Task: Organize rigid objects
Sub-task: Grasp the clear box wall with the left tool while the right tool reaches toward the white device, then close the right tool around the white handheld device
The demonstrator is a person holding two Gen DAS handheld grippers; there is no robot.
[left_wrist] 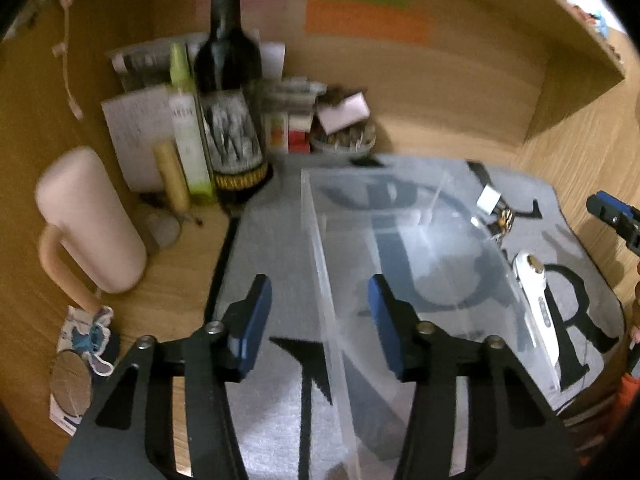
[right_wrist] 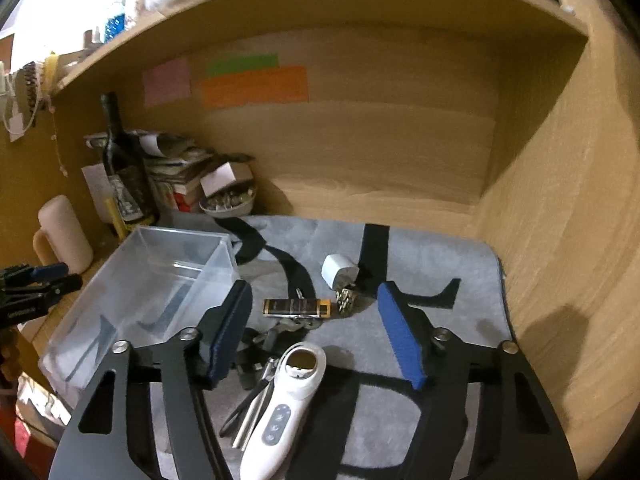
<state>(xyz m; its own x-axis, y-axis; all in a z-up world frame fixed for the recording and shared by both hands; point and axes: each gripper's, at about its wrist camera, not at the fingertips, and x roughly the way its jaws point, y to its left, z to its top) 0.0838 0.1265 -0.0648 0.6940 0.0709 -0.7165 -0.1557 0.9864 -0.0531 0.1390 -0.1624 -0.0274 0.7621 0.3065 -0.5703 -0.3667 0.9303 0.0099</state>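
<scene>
We find the bin (right_wrist: 140, 280) on the mat (right_wrist: 440, 280), left of the thermometer (right_wrist: 280, 400), lighter (right_wrist: 298, 307) and charger (right_wrist: 336, 270); bottle (right_wrist: 120, 168) behind.

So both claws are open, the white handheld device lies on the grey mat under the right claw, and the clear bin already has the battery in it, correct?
Not quite: the clear bin is empty. The right wrist view shows the battery lying on the grey mat, outside the bin. The rest holds: the left claw and right claw are both open, and the white handheld device lies on the mat under the right claw.
</scene>
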